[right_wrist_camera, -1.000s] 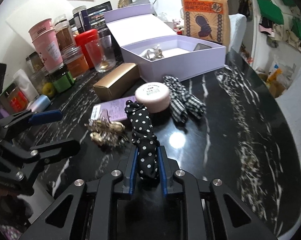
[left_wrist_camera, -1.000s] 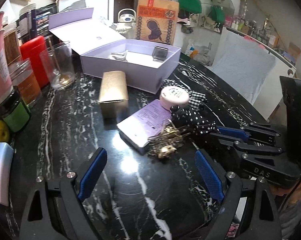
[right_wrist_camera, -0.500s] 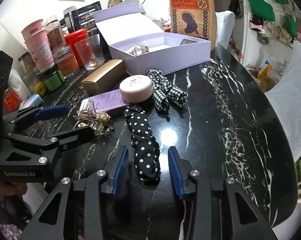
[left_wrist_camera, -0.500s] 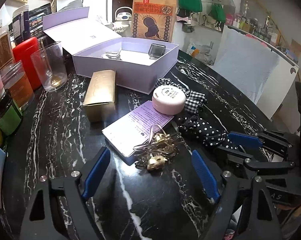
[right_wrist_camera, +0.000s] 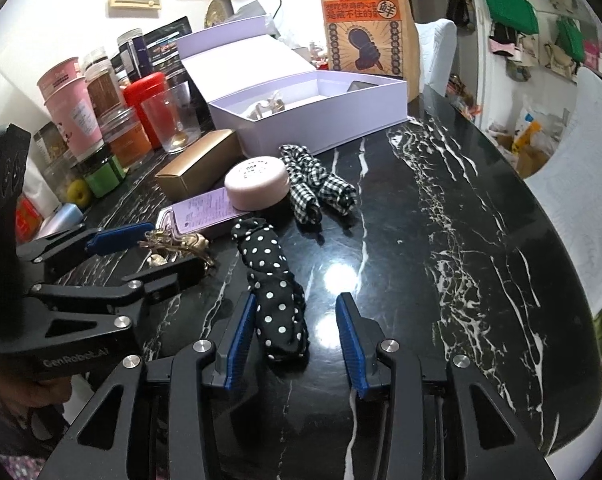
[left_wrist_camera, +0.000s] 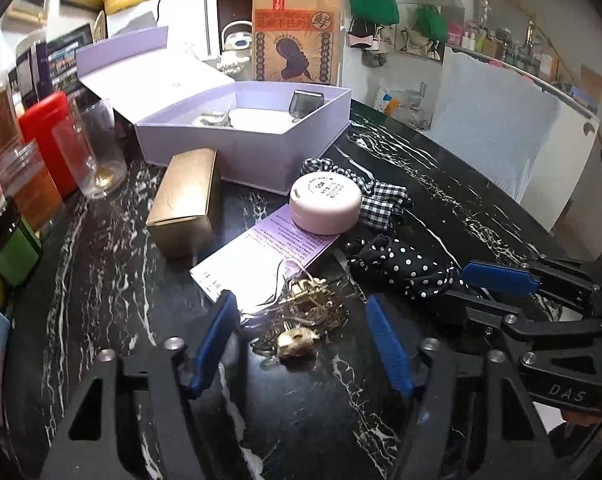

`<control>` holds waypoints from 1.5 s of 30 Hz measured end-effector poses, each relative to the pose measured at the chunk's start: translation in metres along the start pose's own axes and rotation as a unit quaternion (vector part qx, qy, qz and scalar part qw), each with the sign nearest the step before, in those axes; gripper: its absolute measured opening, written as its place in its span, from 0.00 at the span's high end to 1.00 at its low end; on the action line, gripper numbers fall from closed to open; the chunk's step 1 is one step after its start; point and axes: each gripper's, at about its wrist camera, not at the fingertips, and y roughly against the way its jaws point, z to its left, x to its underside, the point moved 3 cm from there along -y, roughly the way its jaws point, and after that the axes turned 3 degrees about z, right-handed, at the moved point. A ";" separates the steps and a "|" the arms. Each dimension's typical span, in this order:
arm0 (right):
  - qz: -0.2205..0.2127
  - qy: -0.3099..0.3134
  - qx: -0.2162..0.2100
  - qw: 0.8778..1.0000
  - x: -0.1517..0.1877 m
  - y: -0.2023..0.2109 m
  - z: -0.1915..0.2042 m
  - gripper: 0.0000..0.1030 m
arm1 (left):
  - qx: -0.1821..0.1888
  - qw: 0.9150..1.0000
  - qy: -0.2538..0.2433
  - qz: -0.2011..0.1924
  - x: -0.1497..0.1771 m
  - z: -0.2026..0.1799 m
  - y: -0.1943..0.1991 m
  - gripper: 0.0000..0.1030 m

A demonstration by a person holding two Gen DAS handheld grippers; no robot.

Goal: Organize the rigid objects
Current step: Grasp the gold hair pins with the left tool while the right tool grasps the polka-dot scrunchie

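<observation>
Left tool [left_wrist_camera: 301, 344] is spread wide open, straddling the gold hair claw clip [left_wrist_camera: 301, 320] lying on the black marble worktop [left_wrist_camera: 101, 280]. Right tool [right_wrist_camera: 297, 336] is open too, its blue pads either side of the polka-dot scrunchie [right_wrist_camera: 273, 292], not squeezing it. The clip looks light, stiff and spiky, probably slippery metal, so I'd pinch across its chunky middle. The lilac box [left_wrist_camera: 245, 148] sits at 12 o'clock, past a booklet [left_wrist_camera: 261, 256] and pink tin [left_wrist_camera: 325, 204]. Open room's at 3 o'clock, near the worktop edge.
</observation>
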 end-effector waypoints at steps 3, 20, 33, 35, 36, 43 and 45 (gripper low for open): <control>0.000 0.005 0.002 1.000 -0.001 -0.001 0.001 0.60 | -0.005 1.000 -0.013 -0.006 0.002 -0.003 0.001 0.45; -0.001 0.031 0.010 0.999 -0.001 -0.006 0.014 0.57 | 0.028 0.999 -0.036 0.009 0.024 -0.005 0.016 0.46; -0.007 0.040 0.021 0.999 -0.002 -0.010 0.016 0.48 | 0.030 0.999 -0.005 0.017 0.027 0.002 0.010 0.46; -0.012 0.045 0.024 0.999 -0.002 -0.011 0.017 0.48 | 0.033 0.999 -0.003 0.019 0.027 0.004 0.011 0.47; -0.013 0.046 0.025 0.999 -0.002 -0.011 0.017 0.48 | 0.035 0.999 -0.001 0.020 0.028 0.004 0.011 0.47; -0.010 0.049 0.015 0.999 -0.003 -0.012 0.016 0.78 | 0.058 0.998 0.012 0.026 0.025 0.012 0.016 0.65; -0.007 0.039 -0.006 0.999 -0.004 -0.012 0.015 0.80 | 0.064 0.997 0.017 0.026 0.024 0.014 0.015 0.66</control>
